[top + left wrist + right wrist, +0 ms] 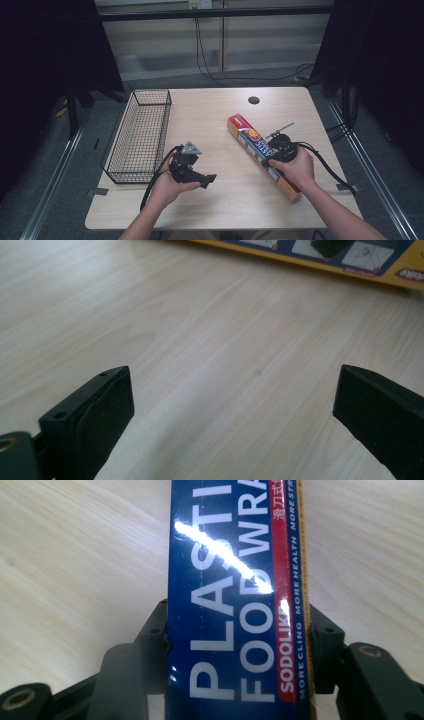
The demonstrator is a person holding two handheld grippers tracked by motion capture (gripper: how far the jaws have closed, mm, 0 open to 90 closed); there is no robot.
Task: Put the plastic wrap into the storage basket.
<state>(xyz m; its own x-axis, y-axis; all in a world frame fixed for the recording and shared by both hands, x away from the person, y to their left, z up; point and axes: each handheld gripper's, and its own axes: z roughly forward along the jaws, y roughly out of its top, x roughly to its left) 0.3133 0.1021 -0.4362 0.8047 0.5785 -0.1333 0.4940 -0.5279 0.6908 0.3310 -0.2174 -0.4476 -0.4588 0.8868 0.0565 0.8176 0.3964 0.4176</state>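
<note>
The right gripper [280, 152] clamps its jaws across the plastic food wrap box [235, 605], probably to carry it to the wire basket [140, 135], while the left gripper [232, 405] waits over the table [200, 340], jaws apart and empty.

Glossy cardboard box [235, 605], matt wood table [225, 195] — wire basket [140, 135]

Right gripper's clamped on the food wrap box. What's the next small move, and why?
Probably lift the plastic food wrap box just off the table: the right gripper is shut across its sides, it lies flat, and the left gripper is open over bare wood. The wire basket stands left, a likely destination.
</note>
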